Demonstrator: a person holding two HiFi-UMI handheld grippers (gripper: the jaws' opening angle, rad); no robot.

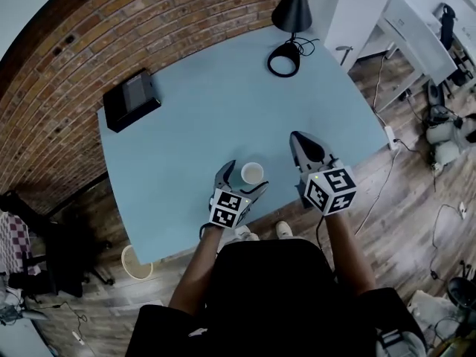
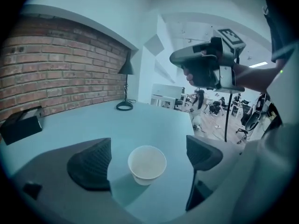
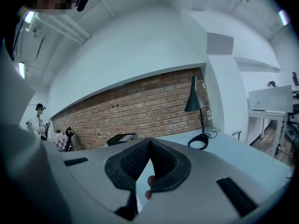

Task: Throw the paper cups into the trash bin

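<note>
Left gripper (image 1: 245, 177), jaws spread wide around apparently untouched paper cup (image 1: 252, 172) at near edge of desk (image 1: 208, 110), poised to grasp; right gripper (image 1: 301, 143) closed, empty.

Paper cup (image 1: 252, 172) on table (image 1: 223, 103); lamp (image 1: 292, 10) behind

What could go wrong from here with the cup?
The paper cup stands free between the open left tongs; one side touching first may tip it.
It sits near the table's front edge, so a nudge might push it off.
The trash bin stands low on the floor by the table's corner; a drop may miss.
</note>
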